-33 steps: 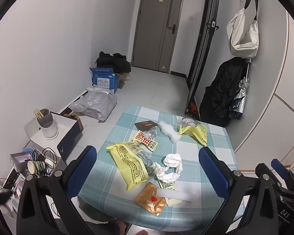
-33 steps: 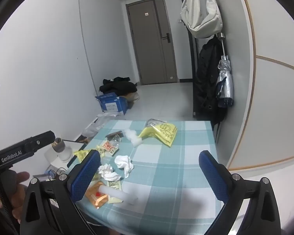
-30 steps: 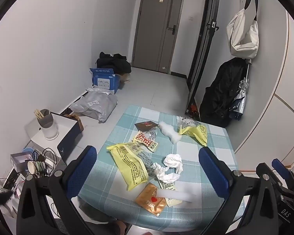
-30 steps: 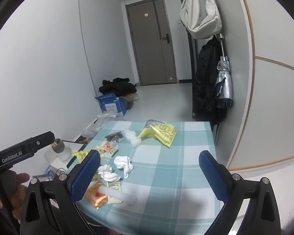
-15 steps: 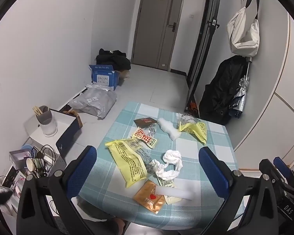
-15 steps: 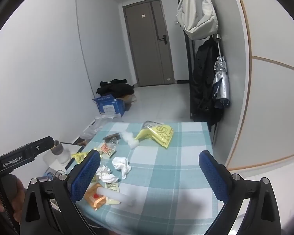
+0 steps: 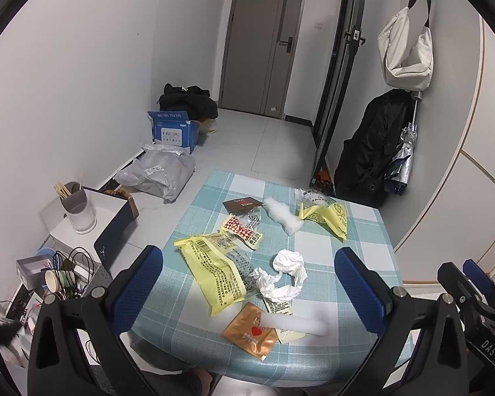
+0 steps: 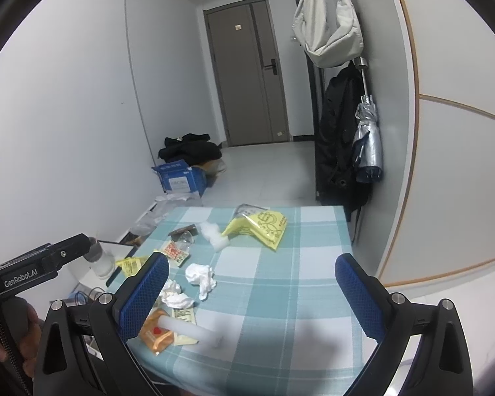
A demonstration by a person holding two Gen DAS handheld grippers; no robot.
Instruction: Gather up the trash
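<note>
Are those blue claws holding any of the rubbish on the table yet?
No. The left gripper and right gripper both stand open and empty above the table, holding none of the wrappers or tissues.

Yellow wrappers point(image 7: 214, 270), crumpled white tissues point(image 7: 285, 275), orange sachet point(image 7: 251, 331) scattered flat on checked tablecloth point(image 7: 363, 231)

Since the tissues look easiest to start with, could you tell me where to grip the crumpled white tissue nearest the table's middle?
Pinch the crumpled white tissue across its raised rounded ball, coming straight down; it stands proud of the table.
</note>
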